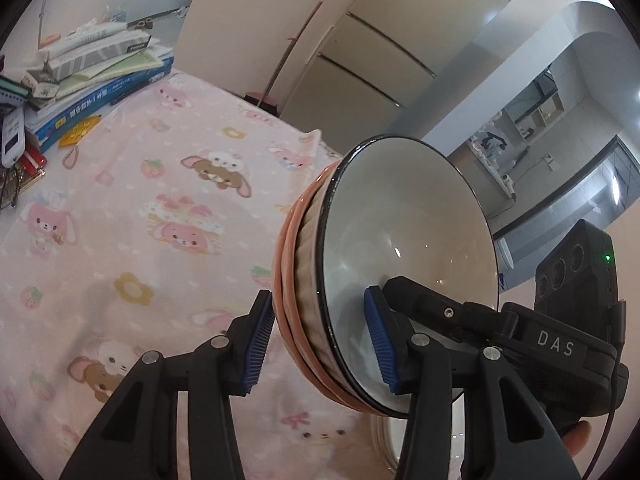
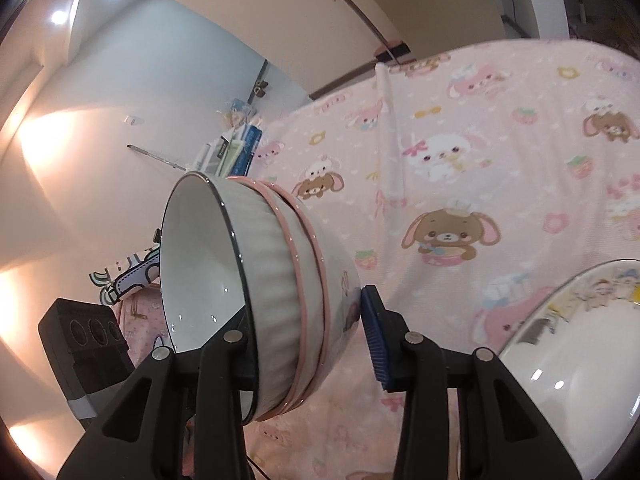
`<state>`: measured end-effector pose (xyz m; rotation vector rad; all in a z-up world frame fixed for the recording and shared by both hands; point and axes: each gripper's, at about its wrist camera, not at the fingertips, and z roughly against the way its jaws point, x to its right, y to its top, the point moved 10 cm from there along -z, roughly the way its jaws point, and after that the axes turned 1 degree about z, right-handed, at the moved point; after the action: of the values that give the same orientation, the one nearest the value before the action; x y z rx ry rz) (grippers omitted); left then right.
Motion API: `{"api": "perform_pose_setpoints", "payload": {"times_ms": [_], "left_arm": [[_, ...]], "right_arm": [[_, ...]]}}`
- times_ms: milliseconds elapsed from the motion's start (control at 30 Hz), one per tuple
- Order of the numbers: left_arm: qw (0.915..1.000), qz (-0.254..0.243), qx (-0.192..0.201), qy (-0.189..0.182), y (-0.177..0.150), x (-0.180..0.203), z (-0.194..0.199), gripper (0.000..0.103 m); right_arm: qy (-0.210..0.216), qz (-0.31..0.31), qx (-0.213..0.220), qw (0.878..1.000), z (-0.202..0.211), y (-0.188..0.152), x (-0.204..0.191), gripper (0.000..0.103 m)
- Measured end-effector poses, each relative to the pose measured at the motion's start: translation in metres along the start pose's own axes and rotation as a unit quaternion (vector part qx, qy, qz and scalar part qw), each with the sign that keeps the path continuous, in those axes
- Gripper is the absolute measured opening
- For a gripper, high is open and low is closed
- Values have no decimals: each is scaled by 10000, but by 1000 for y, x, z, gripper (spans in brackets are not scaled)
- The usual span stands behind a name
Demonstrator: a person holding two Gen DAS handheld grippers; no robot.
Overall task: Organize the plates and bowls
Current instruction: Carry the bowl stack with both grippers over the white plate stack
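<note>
Black-rimmed white bowl (image 1: 408, 240) nests in pink-rimmed bowls (image 2: 316, 280).

Warm indoor light, fairly bright. In the right wrist view two ceiling spotlights (image 2: 59, 17) blaze at upper left and an orange glow washes out the wall (image 2: 44, 140). Small highlights glint inside the white bowl (image 1: 400, 252). Fisheye bending curves the fridge (image 1: 384, 52); corners go black; near cloth is softly blurred.
</note>
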<state>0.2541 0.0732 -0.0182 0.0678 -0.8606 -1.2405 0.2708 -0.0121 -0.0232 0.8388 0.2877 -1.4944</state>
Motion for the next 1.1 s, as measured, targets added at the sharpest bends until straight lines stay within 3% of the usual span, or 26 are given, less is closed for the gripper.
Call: {"api": "perform_pose_setpoints", "payload": {"times_ms": [333, 667, 867, 1100], "left_arm": [[9990, -363, -49, -259, -27, 83, 23, 48], [9962, -730, -263, -407, -79, 160, 19, 49], [9941, -794, -623, -389, -111, 174, 2, 49], [9916, -791, -987, -279, -141, 163, -27, 48]], "right_arm": [[-71, -75, 450, 9989, 88, -9, 19, 38], [-221, -303, 783, 9962, 160, -29, 66, 38], [-282, -531, 759, 9953, 173, -50, 100, 38], [-300, -769, 447, 9956, 159, -72, 135, 38]]}}
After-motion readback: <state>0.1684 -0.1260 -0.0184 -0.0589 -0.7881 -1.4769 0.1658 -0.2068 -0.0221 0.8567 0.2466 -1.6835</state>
